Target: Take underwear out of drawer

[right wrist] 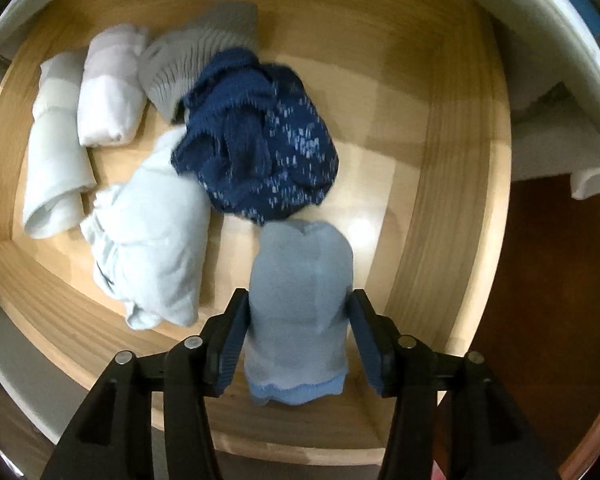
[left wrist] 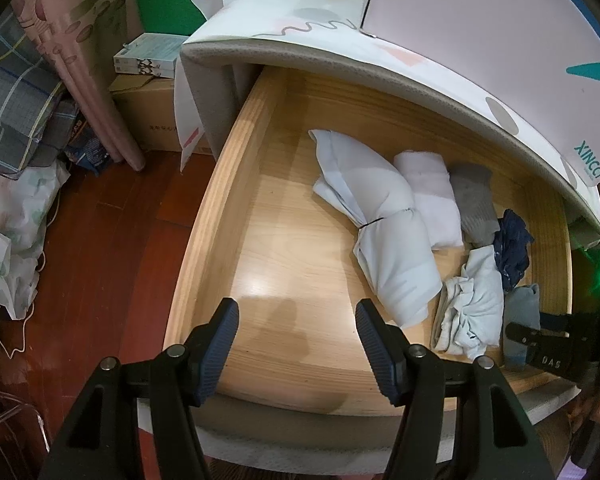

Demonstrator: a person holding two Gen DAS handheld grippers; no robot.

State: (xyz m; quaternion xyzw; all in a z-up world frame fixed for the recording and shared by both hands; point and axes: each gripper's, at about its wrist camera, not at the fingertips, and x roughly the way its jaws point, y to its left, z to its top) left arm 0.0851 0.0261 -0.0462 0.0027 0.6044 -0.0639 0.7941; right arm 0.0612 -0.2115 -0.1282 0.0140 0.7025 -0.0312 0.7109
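The wooden drawer (left wrist: pixel 220 208) stands pulled out, with folded and crumpled clothes along its right side. A light blue folded piece (right wrist: pixel 300 280) with a brighter blue hem lies near the drawer's front right corner. My right gripper (right wrist: pixel 298 308) points straight down over it, jaws open, with the pads close on either side of the cloth and not visibly squeezing it. Crumpled navy speckled underwear (right wrist: pixel 256 148) lies just beyond. My left gripper (left wrist: pixel 298 320) hangs open over the bare drawer bottom with nothing between its fingers. The right gripper's black body (left wrist: pixel 540 344) shows at the edge of the left wrist view.
In the drawer also lie a pale blue crumpled garment (right wrist: pixel 156 240), a grey sock (right wrist: pixel 204 56), a white roll (right wrist: pixel 108 92) and a long pale roll (right wrist: pixel 56 152). A patterned cloth-covered top (left wrist: pixel 340 40) overhangs the drawer's back. Boxes (left wrist: pixel 148 112) and bedding (left wrist: pixel 16 92) crowd the red floor to the left.
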